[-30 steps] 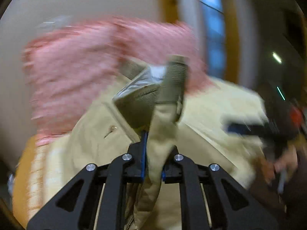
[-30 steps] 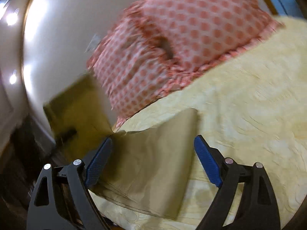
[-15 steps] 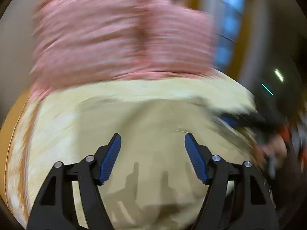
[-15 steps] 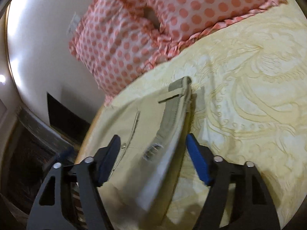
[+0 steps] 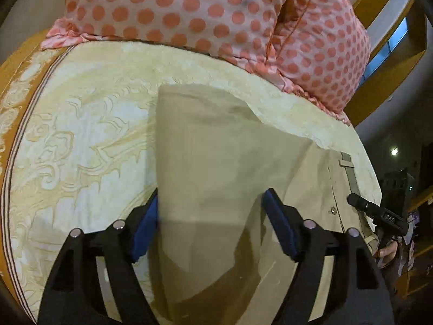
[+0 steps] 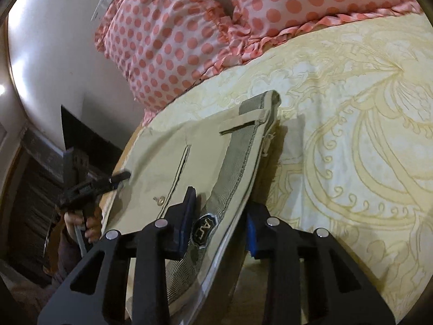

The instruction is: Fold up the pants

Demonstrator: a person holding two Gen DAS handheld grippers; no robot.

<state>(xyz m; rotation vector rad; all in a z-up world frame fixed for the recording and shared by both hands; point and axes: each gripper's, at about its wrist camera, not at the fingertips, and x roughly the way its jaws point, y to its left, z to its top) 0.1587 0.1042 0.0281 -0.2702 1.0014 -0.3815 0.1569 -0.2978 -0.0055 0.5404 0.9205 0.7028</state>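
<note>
A home bedroom: polka-dot pillows [image 5: 216, 13] on a yellow patterned bedspread [image 5: 81, 135].
</note>
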